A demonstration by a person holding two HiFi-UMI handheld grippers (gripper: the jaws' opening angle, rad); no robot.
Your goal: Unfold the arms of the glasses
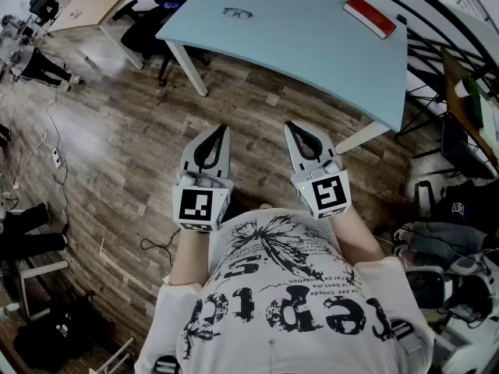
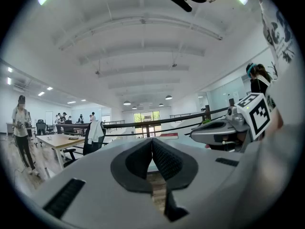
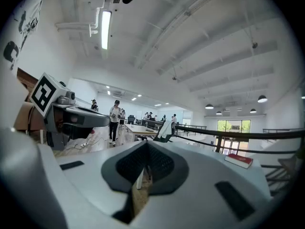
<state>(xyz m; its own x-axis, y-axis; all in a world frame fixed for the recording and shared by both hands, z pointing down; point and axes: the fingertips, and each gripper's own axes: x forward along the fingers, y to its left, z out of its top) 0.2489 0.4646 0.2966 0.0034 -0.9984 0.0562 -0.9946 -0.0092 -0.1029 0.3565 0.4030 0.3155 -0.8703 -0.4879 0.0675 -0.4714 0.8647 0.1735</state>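
Glasses (image 1: 237,13): lying flat on the far part of a pale blue table (image 1: 312,61), well apart from both grippers; whether the arms are folded is too small to be confirmed. Left gripper (image 1: 223,128): held level over the wooden floor (image 1: 117,131) close to the person's body, jaws pressed together, nothing between them. Right gripper (image 1: 289,125): held likewise just beside it, jaws also closed and empty. Task status: judged not yet begun, since no contact with the glasses has been made. Hazards noted: if the jaws are not opened before the approach, the light frame is likely to be pushed along the smooth tabletop rather than caught, possibly towards an edge. If an arm is pulled while the front of the frame is not steadied by the other gripper, the whole pair would probably be dragged or spun instead of unfolded. A hinge could be strained by a pull off its swing line, and a lens could be marked if the pads are set on glass rather than on the rim. Red book (image 1: 369,16): lying near the table's far right corner, well apart from the glasses; no interference expected.
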